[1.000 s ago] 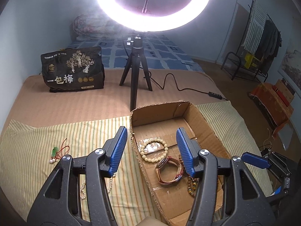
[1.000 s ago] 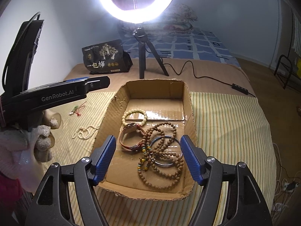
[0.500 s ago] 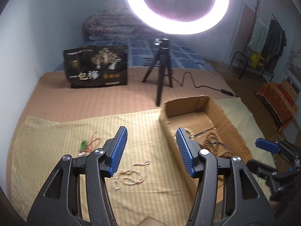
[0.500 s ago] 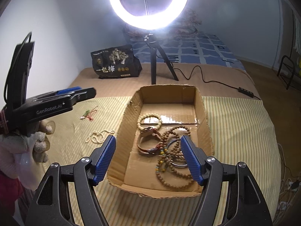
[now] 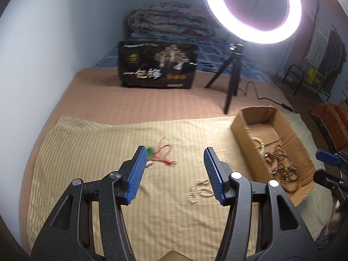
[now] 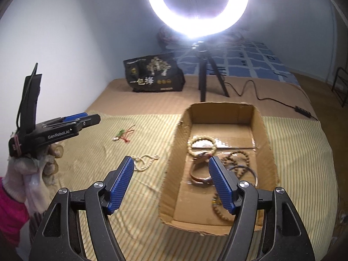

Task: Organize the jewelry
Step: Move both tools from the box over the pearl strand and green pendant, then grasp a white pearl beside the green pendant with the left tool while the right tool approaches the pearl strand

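Left wrist view: left claw (image 5: 173,169) wide, empty; pearl necklace (image 5: 201,190) on cloth beside right fingertip.

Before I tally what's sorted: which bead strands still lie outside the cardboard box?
Only the white pearl strand, looped on the striped cloth left of the cardboard box. The cream bracelet and brown wooden beads lie inside it.

Each black plastic gripper, the left gripper (image 5: 174,171) and the right gripper (image 6: 170,182), has blue ribbed pads (image 6: 120,184), silver screws and a white "GenRobot.AI" marking, and the person's left hand (image 6: 41,163) wears a pale fuzzy glove with a pink sleeve (image 6: 9,213).
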